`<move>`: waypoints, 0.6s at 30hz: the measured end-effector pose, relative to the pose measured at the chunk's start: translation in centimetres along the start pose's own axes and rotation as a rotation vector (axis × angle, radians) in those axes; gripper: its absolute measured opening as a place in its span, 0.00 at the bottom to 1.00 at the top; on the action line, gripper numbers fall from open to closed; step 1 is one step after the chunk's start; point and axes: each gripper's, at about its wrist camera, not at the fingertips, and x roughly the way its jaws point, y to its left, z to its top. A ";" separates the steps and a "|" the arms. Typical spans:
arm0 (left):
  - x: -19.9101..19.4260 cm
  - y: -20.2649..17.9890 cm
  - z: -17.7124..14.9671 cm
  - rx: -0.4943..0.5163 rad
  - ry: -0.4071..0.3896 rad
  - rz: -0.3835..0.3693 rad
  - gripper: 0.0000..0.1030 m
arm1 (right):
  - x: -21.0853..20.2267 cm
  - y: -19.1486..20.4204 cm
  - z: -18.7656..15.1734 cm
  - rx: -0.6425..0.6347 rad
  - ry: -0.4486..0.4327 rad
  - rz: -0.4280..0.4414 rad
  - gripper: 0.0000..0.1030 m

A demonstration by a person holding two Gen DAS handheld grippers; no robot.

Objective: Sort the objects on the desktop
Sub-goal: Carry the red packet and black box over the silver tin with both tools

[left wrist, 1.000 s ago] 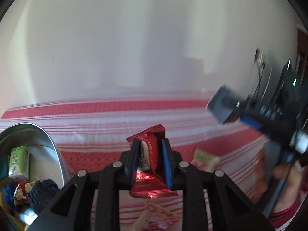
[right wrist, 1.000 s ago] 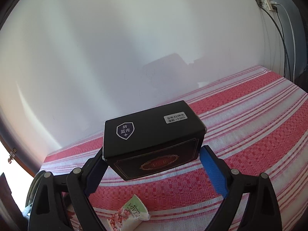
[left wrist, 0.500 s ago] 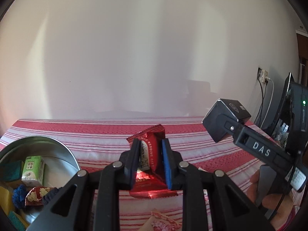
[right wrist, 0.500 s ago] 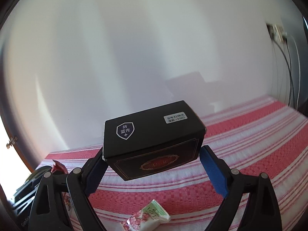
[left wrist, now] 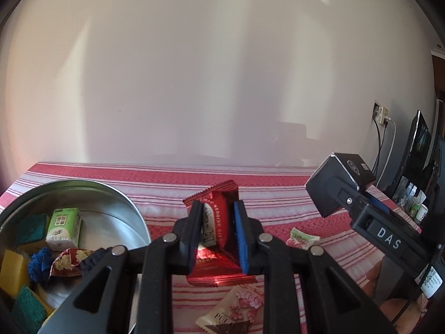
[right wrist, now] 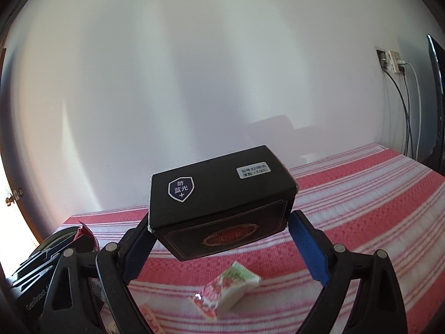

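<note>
The left gripper (left wrist: 217, 233) is closed almost fully on a red packet (left wrist: 215, 228), which is pinched upright between the blue pads, its crimped top edge standing above the fingers and its lower end hanging below them. The packet is judged light, thin and crinkly, with slick foil; a pinch across the flat middle, as made here, is thought to suit it, since a hold at a crimped edge could let it slide or swing. It is held above the striped cloth (left wrist: 278, 194), just right of a metal bowl (left wrist: 122, 197) in which sponges, a small green carton and a snack bag lie.

The right gripper (right wrist: 222, 239) stands wide, clamped on a black box (right wrist: 219, 194) by its two short ends. The box is carried clear of the cloth, tilted slightly, its lid face with a shield sticker turned up. It is judged stiff card, light, possibly hollow, so a hard squeeze could dent it; the end walls near the corners are taken as the firmest places to hold.

A pink-and-green sweet (right wrist: 228, 289) lies on the cloth beneath the box, and a cream wrapper (left wrist: 230, 314) beneath the packet.
</note>
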 end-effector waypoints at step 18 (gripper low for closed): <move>-8.7 4.4 -1.0 -0.012 -0.068 0.093 0.21 | -2.1 2.0 -2.2 -0.066 -0.059 -0.021 0.91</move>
